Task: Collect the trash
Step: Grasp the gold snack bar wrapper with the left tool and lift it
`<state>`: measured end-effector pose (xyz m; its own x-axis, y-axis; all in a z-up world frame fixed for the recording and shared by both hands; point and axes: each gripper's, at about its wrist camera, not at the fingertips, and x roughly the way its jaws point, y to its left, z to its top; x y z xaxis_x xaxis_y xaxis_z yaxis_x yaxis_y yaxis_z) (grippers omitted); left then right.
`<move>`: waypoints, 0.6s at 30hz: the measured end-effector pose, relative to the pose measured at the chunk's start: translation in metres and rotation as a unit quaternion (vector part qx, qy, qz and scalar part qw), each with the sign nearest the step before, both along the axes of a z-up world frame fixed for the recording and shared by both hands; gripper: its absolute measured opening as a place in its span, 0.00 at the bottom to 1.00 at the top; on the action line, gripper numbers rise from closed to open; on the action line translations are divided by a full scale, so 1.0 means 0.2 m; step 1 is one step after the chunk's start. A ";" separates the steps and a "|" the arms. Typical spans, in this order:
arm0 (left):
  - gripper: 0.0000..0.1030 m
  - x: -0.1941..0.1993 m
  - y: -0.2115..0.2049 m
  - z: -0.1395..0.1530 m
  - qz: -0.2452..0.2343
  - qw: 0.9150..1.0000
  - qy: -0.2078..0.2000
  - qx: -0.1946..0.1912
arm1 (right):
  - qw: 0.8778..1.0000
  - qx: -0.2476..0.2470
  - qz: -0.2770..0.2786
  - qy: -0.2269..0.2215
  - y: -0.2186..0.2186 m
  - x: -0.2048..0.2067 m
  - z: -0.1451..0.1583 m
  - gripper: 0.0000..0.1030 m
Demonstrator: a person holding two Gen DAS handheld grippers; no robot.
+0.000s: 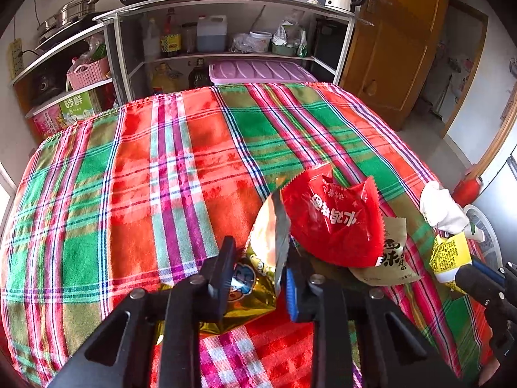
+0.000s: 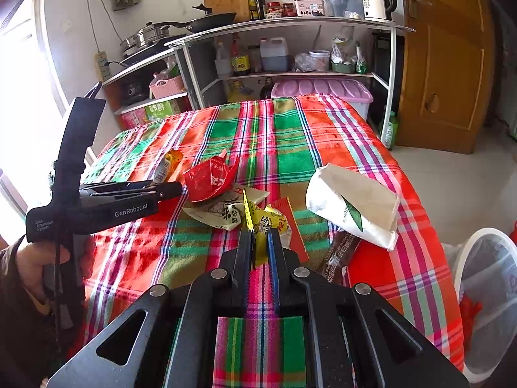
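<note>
Red wrapper (image 2: 210, 179): one; white bag (image 2: 352, 205): one.

The far half of the table (image 2: 290, 123) is bare cloth, so a gripper can pass there freely. Near the front edge, the wrappers (image 2: 226, 207) lie close together. The white paper bag (image 2: 352, 203) blocks the right edge, just before the bin (image 2: 484, 294).

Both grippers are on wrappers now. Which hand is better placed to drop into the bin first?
Right, probably. The right gripper is shut on the yellow wrapper, and the white mesh bin stands off the table's right edge beside it. The left gripper, pinching the gold wrapper, would have to cross over.
</note>
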<state>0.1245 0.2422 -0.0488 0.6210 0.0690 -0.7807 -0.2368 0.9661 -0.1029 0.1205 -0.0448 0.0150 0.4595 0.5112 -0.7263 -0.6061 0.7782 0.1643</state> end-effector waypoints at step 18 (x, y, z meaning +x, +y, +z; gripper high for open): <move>0.10 -0.20 -0.15 0.25 -0.036 0.997 -0.062 0.000 | 0.999 0.041 -0.001 -0.008 -0.10 -0.07 0.08 0.10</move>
<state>0.0838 0.2131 0.0015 0.7165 0.0198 -0.6974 -0.1512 0.9802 -0.1275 0.1058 -0.0656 0.0303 0.4721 0.5680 -0.6742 -0.6072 0.7639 0.2185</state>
